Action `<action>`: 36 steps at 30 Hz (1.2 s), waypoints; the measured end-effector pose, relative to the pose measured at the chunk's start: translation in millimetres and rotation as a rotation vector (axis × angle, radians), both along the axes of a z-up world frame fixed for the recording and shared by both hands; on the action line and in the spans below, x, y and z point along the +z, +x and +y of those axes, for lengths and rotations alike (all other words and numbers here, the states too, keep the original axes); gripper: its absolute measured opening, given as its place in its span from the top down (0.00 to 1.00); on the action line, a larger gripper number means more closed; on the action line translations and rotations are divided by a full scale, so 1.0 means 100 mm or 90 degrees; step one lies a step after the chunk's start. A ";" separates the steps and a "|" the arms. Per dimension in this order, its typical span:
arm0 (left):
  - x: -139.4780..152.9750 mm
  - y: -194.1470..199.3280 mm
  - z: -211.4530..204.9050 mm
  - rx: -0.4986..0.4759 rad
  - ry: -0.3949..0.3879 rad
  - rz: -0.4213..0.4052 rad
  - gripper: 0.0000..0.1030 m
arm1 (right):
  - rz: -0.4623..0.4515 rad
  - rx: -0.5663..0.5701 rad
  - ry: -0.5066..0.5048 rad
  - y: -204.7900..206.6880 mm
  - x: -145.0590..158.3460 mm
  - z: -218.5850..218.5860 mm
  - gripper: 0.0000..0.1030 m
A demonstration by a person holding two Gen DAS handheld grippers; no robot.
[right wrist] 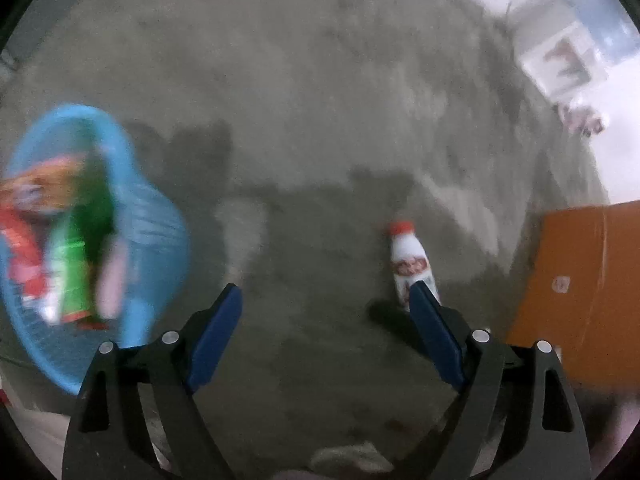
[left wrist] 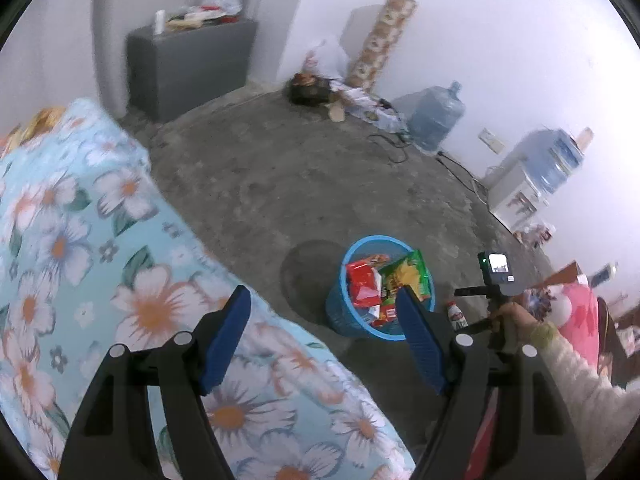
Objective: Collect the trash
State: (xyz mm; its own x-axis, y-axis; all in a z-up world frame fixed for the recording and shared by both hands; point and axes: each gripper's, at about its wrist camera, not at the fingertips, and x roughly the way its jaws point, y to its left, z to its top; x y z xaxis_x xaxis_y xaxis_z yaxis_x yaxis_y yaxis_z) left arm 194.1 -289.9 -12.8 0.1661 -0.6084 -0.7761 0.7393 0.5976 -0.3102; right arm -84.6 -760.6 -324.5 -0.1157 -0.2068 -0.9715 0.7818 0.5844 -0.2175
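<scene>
A: Item one, the milk bottle (right wrist: 412, 264). White body, red cap, printed label. Location?

B: Lying on the bare concrete floor (right wrist: 320, 100), cap pointing away from the right gripper (right wrist: 324, 300), between the blue basket (right wrist: 160, 216) and the orange cardboard box (right wrist: 588, 292), nearer the box. In the left wrist view the same bottle (left wrist: 456, 314) shows just beside the basket rim (left wrist: 360, 240).

A: Item two, the right gripper. Condition of the jaws?

B: Spread wide, nothing between them. The far blue pad overlaps the bottle's lower end in the picture; whether it touches I cannot tell, the frame is blurred. No grip yet.

A: Item three, the left gripper (left wrist: 324, 316)?

B: Jaws likewise spread and empty, hanging over the corner of the flowered bed cover (left wrist: 80, 240), basket beyond.

A: Basket contents?

B: Snack wrappers, red (left wrist: 362, 284) and green (left wrist: 408, 276), heaped close to the rim.

A: Advice for the step in hand, as a judgement?

B: The bottle sits off to one side of the open jaws. Shift the right gripper toward the box until the body lies midway between the pads, lower, and close across the middle of the body, not the tapered neck; a round bottle will likely roll if nudged by one pad first. Then carry it over the basket rim and release above the wrappers.
</scene>
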 end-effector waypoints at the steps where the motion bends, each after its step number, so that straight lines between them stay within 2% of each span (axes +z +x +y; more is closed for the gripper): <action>1: -0.02 0.03 0.03 0.014 0.005 0.008 0.29 | 0.040 -0.004 0.018 -0.02 -0.18 -0.16 0.21; 3: -0.07 0.08 0.08 0.036 0.016 0.022 0.29 | 0.118 0.001 0.036 -0.05 -0.47 -0.38 0.21; 6: -0.11 0.11 0.14 0.062 0.031 0.025 0.29 | 0.233 0.014 0.028 -0.09 -0.91 -0.63 0.21; 11: -0.23 0.19 0.21 0.099 0.067 0.040 0.29 | 0.296 -0.036 0.088 -0.23 -1.50 -0.87 0.21; 17: -0.21 0.17 0.22 0.121 0.085 0.028 0.29 | 0.362 -0.082 0.117 -0.37 -1.99 -1.04 0.21; 24: -0.05 0.14 0.26 0.129 0.076 0.004 0.29 | 0.403 -0.106 0.119 -0.57 -2.28 -1.20 0.23; 29: 0.07 0.11 0.26 0.127 0.066 -0.021 0.29 | 0.401 -0.130 0.128 -0.69 -2.38 -1.28 0.27; 30: 0.08 0.10 0.27 0.127 0.065 -0.022 0.29 | 0.394 -0.139 0.136 -0.70 -2.41 -1.30 0.32; 36: 0.12 0.08 0.26 0.132 0.075 -0.038 0.29 | 0.399 -0.139 0.129 -0.73 -2.52 -1.31 0.32</action>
